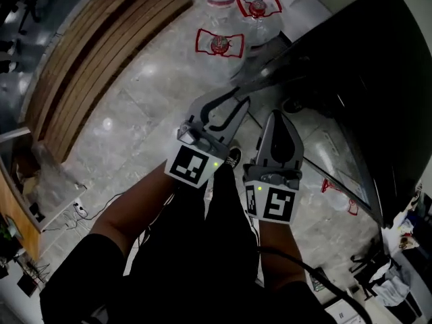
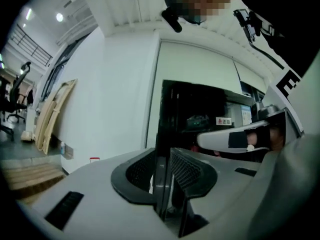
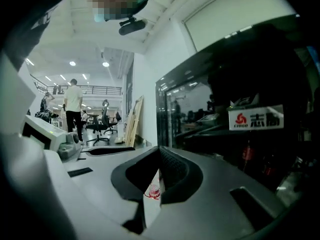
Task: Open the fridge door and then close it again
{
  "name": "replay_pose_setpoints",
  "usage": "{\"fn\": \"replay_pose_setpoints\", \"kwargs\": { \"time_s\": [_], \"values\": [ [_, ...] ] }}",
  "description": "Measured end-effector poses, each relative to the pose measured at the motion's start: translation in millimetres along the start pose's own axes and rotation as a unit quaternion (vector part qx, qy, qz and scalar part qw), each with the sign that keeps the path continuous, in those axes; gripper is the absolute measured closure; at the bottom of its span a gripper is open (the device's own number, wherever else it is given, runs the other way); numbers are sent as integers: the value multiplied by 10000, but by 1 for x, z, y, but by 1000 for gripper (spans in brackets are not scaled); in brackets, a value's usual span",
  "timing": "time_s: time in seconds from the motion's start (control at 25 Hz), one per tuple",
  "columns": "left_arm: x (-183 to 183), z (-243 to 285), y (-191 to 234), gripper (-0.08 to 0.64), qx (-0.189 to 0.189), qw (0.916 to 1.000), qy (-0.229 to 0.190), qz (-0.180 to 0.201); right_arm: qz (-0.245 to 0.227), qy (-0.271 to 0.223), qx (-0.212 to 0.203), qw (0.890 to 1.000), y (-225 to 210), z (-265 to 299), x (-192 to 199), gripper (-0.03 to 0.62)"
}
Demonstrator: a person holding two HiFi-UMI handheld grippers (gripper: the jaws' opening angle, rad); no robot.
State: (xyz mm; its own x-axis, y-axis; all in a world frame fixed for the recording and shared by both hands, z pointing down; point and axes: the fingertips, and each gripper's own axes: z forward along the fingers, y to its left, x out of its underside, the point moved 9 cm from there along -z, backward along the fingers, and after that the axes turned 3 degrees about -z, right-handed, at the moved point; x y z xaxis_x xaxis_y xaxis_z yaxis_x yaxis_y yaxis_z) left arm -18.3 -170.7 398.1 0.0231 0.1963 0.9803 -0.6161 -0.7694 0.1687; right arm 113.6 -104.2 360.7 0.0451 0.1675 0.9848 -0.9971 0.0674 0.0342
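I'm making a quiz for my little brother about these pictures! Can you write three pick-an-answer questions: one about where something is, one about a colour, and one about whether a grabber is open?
1. Where is the black fridge?
A. on the person's right
B. on the person's left
C. under the person's feet

2. What colour are the caps of the big water bottles?
A. blue
B. red
C. green

3. How do the jaws of the left gripper stand?
A. pressed together
B. clamped on a bottle
C. apart

Answers:
1 A: in the head view the fridge fills the right side.
2 B: the bottles on the floor have red caps and handles.
3 C: the left gripper view shows a gap between the jaws, and the fridge's dark edge is seen through it.
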Motion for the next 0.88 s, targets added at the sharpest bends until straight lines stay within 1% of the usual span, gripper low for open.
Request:
{"fn": "replay_pose_setpoints", "kwargs": {
  "time_s": [0.08,0.2,0.28,0.36,0.4,0.48,0.56,0.64,0.72,0.88],
  "values": [
    [18,19,11,457,275,9995,-96,-95,-18,36,14,10000,-7,9,17,577],
    [37,50,29,432,746,9970,-212,8,47,83,23,10000,-16,22,43,577],
    [45,65,36,397,1084,9937,-296,-40,115,125,-36,9999,-19,27,57,577],
    [49,76,39,378,1550,9873,-351,-85,150,136,-124,9997,-19,29,70,577],
    [51,80,40,377,1807,9829,-354,-24,164,139,-169,9996,-19,30,75,577],
    [51,86,44,377,2232,9739,-336,214,179,175,-245,9994,-17,33,86,577],
    [50,91,47,379,2535,9658,-315,437,195,219,-281,9992,-17,35,93,577],
    [48,94,49,380,2737,9599,-272,537,246,243,-296,9990,-17,35,97,577],
    [47,95,49,385,2846,9570,-236,514,292,225,-309,9988,-16,33,98,577],
    [46,92,51,402,2871,9574,-121,270,292,108,-375,9988,-12,28,94,577]
  ]
}}
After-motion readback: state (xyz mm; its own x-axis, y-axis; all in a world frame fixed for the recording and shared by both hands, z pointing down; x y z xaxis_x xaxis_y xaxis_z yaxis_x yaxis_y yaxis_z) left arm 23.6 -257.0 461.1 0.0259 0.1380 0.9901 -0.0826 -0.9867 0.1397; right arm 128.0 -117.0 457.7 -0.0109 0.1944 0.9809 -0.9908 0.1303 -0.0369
